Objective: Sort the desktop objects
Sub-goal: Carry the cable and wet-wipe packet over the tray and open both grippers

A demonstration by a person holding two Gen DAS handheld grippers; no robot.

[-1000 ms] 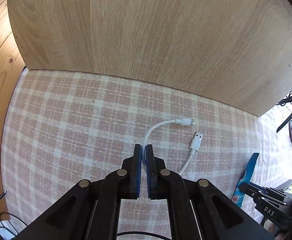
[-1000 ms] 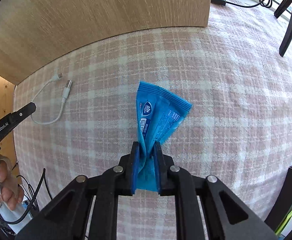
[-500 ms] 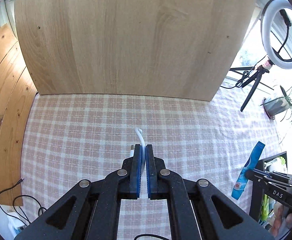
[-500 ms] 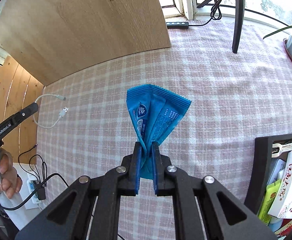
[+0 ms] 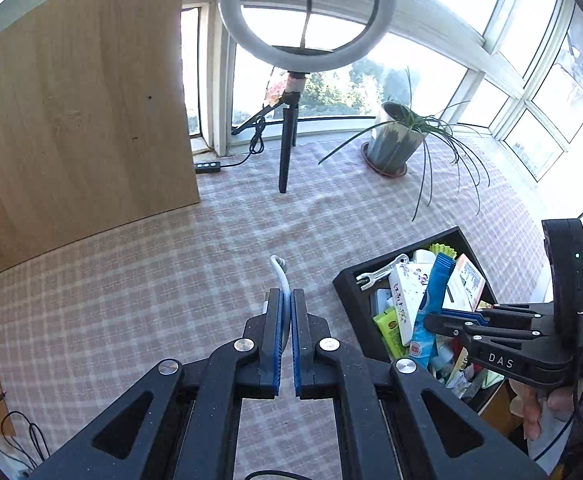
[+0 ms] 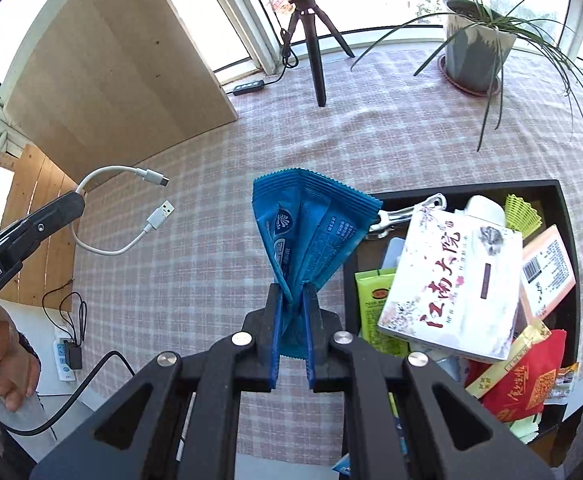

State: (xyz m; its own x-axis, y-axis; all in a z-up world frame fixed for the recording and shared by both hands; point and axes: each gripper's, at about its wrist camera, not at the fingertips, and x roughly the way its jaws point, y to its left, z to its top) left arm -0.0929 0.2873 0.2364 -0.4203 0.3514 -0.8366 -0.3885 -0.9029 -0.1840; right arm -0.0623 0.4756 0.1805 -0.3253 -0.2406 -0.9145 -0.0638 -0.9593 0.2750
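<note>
Left gripper [image 5: 286,300] clamped on white cable [image 6: 123,208]; both plugs dangle free above the cloth [image 6: 211,160]. Right gripper [image 6: 292,296] pinches blue packet [image 6: 303,224] by one end, beside the full black tray [image 6: 563,192]. Advice: carry the packet over the rim, release low; keep cable plugs from snagging.

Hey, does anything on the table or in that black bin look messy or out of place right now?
The black bin is overfilled: a white box lies tilted on top of snack packets, and a red packet hangs over the near rim. Nothing looks spilled or damaged.
</note>
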